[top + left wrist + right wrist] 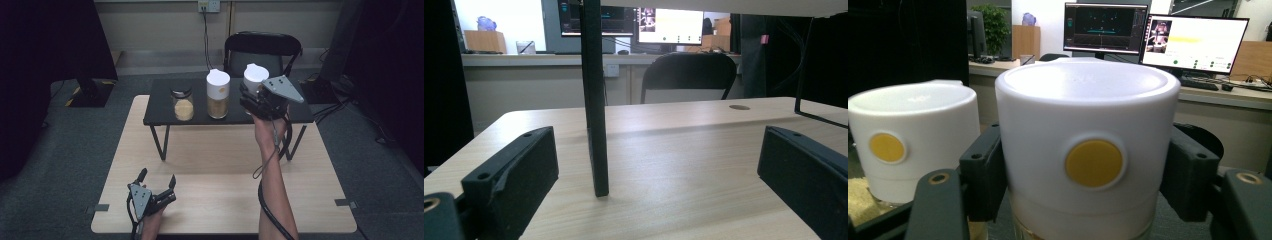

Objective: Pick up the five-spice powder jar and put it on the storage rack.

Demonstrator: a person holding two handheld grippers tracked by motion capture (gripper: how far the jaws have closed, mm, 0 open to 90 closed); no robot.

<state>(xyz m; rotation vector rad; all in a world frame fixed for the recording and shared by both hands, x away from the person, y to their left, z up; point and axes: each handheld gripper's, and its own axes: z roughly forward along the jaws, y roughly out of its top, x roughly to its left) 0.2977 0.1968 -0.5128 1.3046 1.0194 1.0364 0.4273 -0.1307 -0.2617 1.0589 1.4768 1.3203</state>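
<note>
The right gripper (256, 97) is clamped on a white-lidded jar (255, 76), its two black jaws pressing the sides of the lid. In the right gripper view the lid (1088, 135) sits squarely between the jaws, upright, with a round yellow dot (1093, 163) on its front face and a strip of clear glass just visible under the lid's lower edge. The hand (267, 131) holds the gripper at the right end of a low black shelf (160, 102); whether the jar rests on the shelf or hangs just above it cannot be told.

Just beside the held jar, toward the middle of the shelf, stands a second jar (218, 95) with the same white lid and yellow dot (887, 147), part filled with pale grain. Farther left on the shelf stands a shorter jar (183, 104) with a dark lid, also holding grain. The three are in a row, apart from one another.

The shelf stands on thin black legs on a pale wooden table (225, 165). Near the table's front left edge the left gripper (157, 186) rests low, its jaws spread wide with nothing between them; in the left gripper view one shelf leg (594, 100) stands just ahead of them. Behind the table is a black chair (262, 47)
</note>
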